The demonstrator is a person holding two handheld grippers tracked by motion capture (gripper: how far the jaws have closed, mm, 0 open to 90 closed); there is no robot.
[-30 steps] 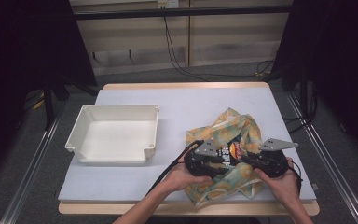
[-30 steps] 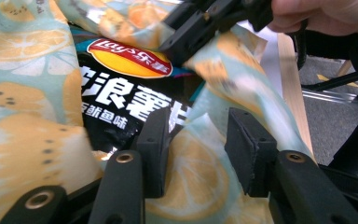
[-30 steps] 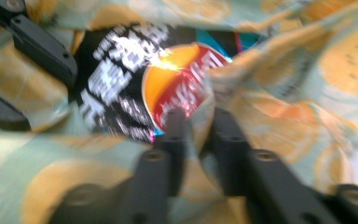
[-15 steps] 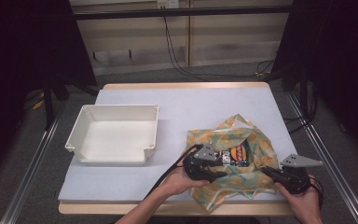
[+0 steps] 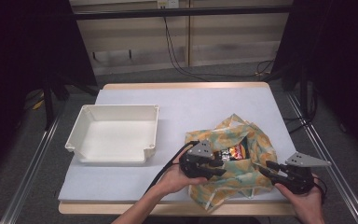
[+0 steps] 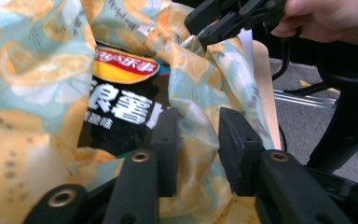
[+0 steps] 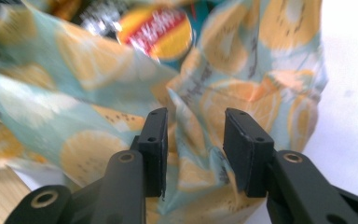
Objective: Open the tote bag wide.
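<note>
White bench (image 5: 177,105) | my left jaws (image 6: 196,140) closing around lemon-print bag (image 5: 256,144) fold, pads apart | my right jaws (image 7: 193,144) just opening, fabric loose between | chip packet (image 5: 230,152) inside

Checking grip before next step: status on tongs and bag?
Left tongs closing around a bag fold. Right tongs just opened, fabric loose between. Snack packet exposed inside. Tray off to the side.

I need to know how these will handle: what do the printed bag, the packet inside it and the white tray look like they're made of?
Printed bag: looks like thin woven cloth, matte, falling in soft folds. Packet: probably glossy plastic film, given its shine and crinkles. White tray: apparently rigid moulded plastic, smooth with straight walls.
</note>
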